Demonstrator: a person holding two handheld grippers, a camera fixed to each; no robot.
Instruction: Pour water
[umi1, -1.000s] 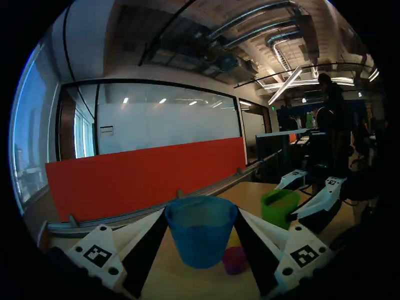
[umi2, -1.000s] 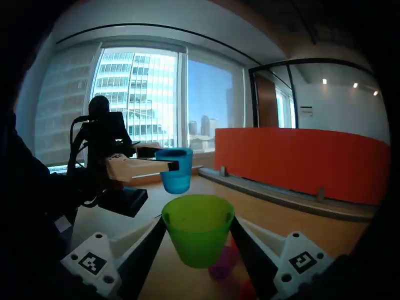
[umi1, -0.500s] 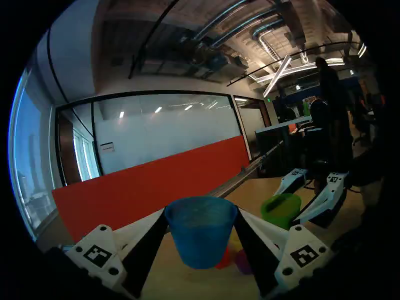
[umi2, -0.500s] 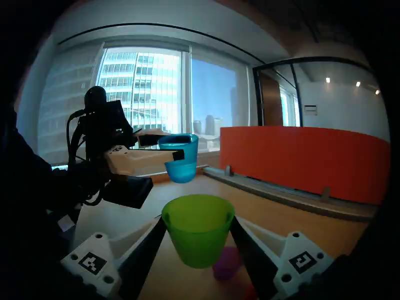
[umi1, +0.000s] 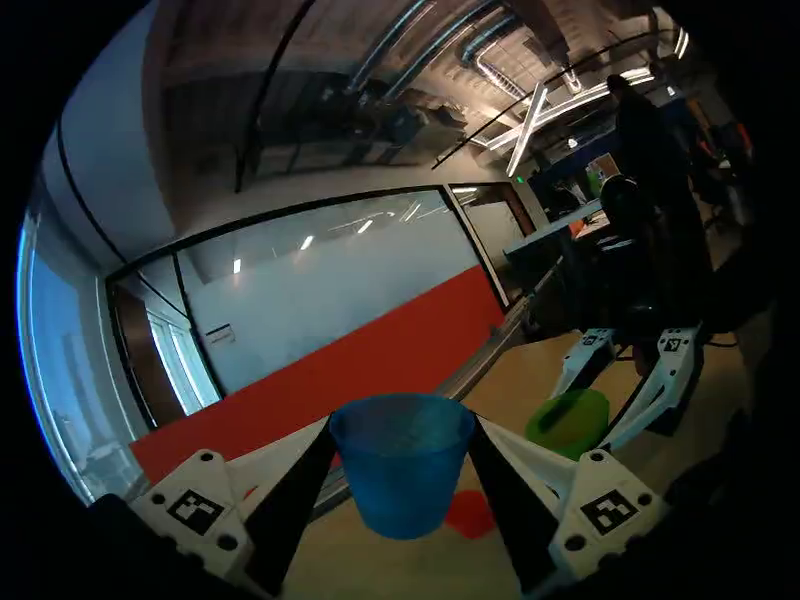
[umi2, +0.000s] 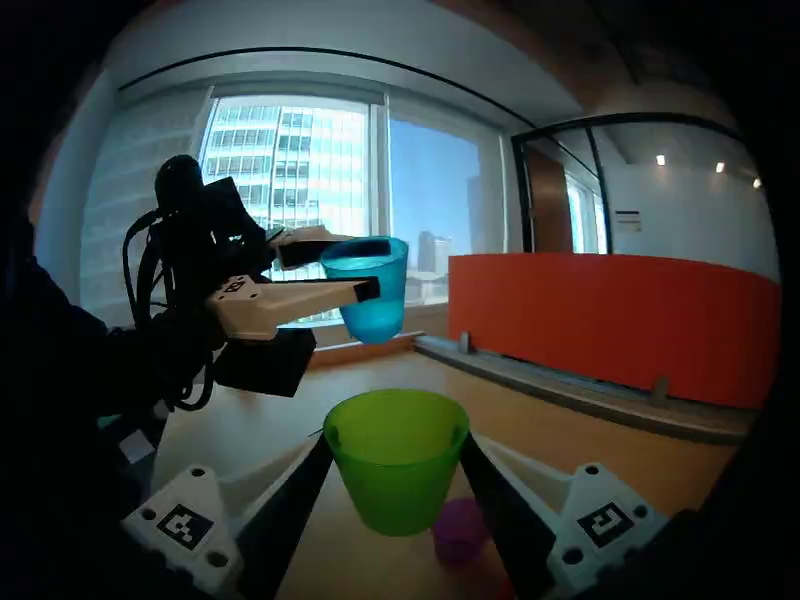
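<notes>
Office: glass partition (umi1: 330, 280), orange desk divider (umi2: 610, 310).

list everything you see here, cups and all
blue cup: 1, blue, held in the left gripper
green cup: 1, green, held in the right gripper
small cup: 1, purple, on the table beside the green cup
flat shape: 1, red, on the table; what it is, unclear
table: 1, light wood
partition: 1, orange, along the table's far edge
window: 1, bright, towers outside
person: 1, dark outline, background
left gripper: 1, white and black, shut on the blue cup
right gripper: 1, white and black, shut on the green cup
</notes>
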